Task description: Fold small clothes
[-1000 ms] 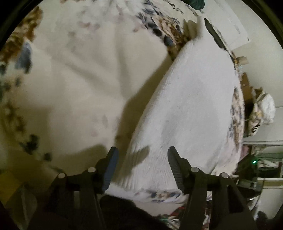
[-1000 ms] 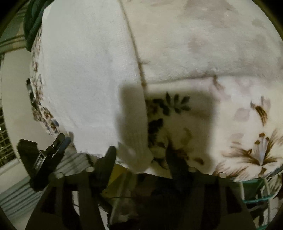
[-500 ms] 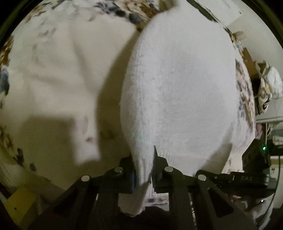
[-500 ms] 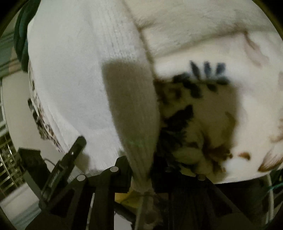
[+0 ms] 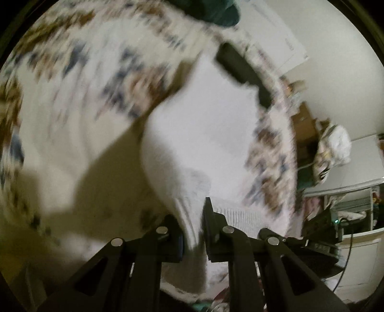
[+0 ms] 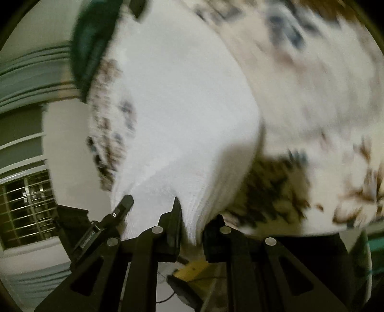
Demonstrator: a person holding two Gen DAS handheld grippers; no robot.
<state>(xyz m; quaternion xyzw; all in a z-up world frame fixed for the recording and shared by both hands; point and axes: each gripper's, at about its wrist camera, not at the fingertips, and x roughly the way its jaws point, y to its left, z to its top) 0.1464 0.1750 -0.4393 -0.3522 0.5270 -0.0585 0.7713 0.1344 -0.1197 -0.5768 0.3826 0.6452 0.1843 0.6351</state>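
Observation:
A small white knitted garment (image 5: 204,134) lies on a floral blanket (image 5: 72,100). My left gripper (image 5: 193,225) is shut on its near ribbed hem, lifted off the blanket. In the right wrist view the same white garment (image 6: 187,115) fills the middle, and my right gripper (image 6: 192,228) is shut on the other near corner of the hem. The left gripper's tip (image 6: 122,206) shows at the lower left of that view. Both views are blurred by motion.
A dark green cloth (image 5: 216,12) lies at the far end of the blanket, also in the right wrist view (image 6: 93,43). A dark flat object (image 5: 242,72) lies by the garment's far edge. Cluttered furniture (image 5: 336,148) stands to the right, a barred window (image 6: 26,206) to the left.
Both grippers closed on the garment's near hem corners a second ago. Since half a second ago they have lifted the hem off the blanket, and both views now swing and blur.

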